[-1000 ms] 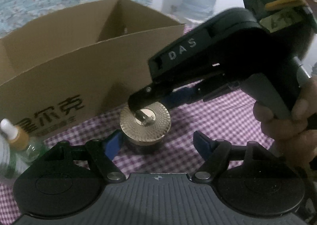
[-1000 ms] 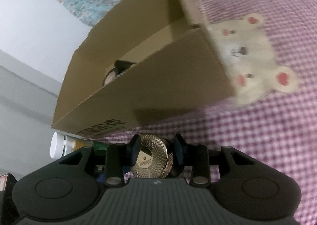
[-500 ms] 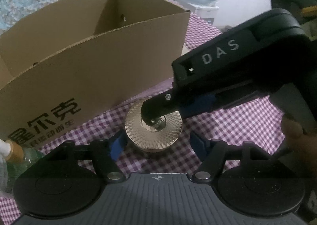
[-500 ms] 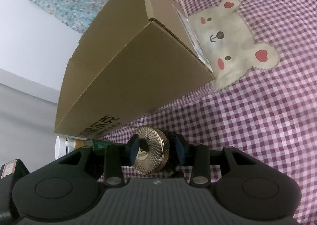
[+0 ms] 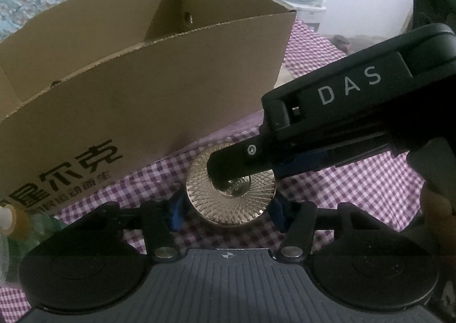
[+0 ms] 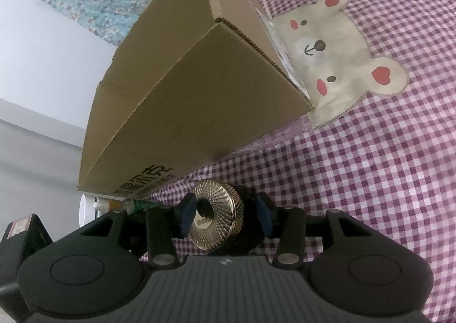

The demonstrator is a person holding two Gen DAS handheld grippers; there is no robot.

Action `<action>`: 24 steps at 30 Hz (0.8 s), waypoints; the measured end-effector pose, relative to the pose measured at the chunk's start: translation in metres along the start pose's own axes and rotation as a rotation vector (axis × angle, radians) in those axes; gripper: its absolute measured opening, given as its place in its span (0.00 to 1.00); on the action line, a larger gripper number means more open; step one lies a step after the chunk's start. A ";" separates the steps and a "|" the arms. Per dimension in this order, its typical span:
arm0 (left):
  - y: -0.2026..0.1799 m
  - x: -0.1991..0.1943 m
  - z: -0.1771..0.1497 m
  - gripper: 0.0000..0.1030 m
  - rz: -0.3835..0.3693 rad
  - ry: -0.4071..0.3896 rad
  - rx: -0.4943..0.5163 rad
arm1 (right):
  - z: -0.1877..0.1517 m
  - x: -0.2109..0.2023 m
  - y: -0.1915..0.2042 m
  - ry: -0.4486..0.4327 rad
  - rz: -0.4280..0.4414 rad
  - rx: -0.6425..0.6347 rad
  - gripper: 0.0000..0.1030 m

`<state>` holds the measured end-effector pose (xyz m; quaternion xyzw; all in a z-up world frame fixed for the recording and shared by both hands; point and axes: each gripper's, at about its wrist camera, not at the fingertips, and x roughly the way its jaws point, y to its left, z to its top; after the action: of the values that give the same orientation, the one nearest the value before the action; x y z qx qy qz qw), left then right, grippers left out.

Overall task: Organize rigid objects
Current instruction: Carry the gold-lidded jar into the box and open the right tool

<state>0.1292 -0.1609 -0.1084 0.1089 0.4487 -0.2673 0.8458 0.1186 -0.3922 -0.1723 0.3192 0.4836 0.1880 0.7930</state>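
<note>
A dark jar with a ribbed gold lid stands upright on the purple checked cloth, in front of the cardboard box. My left gripper straddles it from the near side. Its jaws are closing, and the blue pads sit just off the jar's sides. My right gripper reaches in from the right with the jar between its pads, lid against one and base toward the other. Its jaws are opening, and its upper finger hovers over the lid's centre.
The open box has dark printed characters on its near wall. A small bottle with a white cap lies at the left by the box corner. A bear patch is sewn on the cloth. A hand holds the right gripper's handle.
My left gripper has come nearer to the jar and its fingers have narrowed around it. The right gripper's pads have spread apart on the jar, and its view has rolled slightly.
</note>
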 end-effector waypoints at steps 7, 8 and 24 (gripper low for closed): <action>-0.001 -0.006 -0.003 0.54 0.010 -0.013 -0.014 | -0.002 0.002 0.007 -0.007 -0.014 -0.020 0.47; -0.001 -0.007 -0.003 0.54 0.011 -0.015 -0.015 | -0.002 0.002 0.007 -0.007 -0.016 -0.023 0.47; -0.009 -0.107 0.042 0.53 0.070 -0.198 -0.002 | 0.004 -0.070 0.090 -0.143 0.008 -0.173 0.47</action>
<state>0.1050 -0.1483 0.0035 0.0966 0.3593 -0.2466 0.8948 0.0911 -0.3709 -0.0637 0.2641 0.4066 0.2090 0.8493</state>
